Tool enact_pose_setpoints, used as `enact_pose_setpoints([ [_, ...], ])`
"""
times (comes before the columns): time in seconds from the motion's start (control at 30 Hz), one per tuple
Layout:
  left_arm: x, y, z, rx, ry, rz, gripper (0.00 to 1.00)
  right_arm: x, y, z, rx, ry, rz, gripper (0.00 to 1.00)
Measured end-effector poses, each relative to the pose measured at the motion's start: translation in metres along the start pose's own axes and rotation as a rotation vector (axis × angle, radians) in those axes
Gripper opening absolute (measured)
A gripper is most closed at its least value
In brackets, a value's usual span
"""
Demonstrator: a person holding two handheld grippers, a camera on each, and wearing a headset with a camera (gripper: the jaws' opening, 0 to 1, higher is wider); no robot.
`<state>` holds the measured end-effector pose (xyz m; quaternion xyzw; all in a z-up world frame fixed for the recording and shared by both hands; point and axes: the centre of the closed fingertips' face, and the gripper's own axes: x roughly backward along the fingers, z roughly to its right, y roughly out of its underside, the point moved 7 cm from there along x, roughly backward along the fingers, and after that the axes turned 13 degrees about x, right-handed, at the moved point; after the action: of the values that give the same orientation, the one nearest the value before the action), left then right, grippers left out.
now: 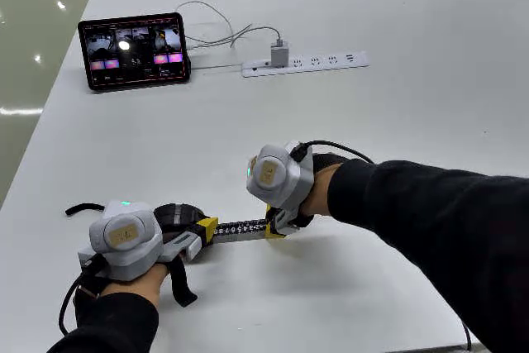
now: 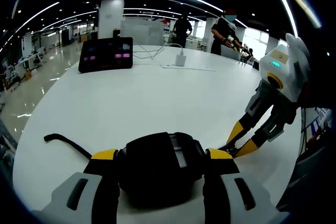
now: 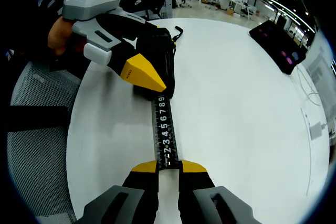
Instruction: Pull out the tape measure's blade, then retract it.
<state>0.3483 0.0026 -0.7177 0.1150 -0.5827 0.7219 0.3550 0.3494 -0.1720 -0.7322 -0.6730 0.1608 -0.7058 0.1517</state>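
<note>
The tape measure point(image 1: 176, 216) point(image 2: 160, 167) point(image 3: 156, 45), a round black case, lies on the white table point(image 1: 372, 121) near its front edge, at the person's left. A short length of blade point(image 1: 240, 227) point(image 3: 164, 129) is drawn out of it. The blade's long axis runs across the table from left to right in the head view, the case at the left end and the free end pointing right. It lies low and flat, printed face up, and in the right gripper view the numbers read up to 9 at the case mouth. The left tool point(image 1: 195, 234) point(image 2: 161, 155) is clamped on the case, a yellow-tipped jaw on either side. The right tool point(image 1: 277, 226) point(image 3: 168, 167) point(image 2: 240, 141) has its jaws closed on the blade's free end. A thin black strap point(image 1: 83, 207) point(image 2: 65, 141) trails from the case over the table to the left. Well apart, at the far side, a tablet point(image 1: 134, 50) stands with its screen lit. Beside it lies a white power strip point(image 1: 318, 62) with a charger point(image 1: 279, 55) plugged in.
</note>
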Motion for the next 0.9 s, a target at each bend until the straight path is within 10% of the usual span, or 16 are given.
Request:
enact_pose_setpoints([
  [0.9,0.000,0.000,0.000,0.010,0.000,0.000,0.59,-0.007,-0.011,0.001,-0.006,0.011,0.047,0.09],
])
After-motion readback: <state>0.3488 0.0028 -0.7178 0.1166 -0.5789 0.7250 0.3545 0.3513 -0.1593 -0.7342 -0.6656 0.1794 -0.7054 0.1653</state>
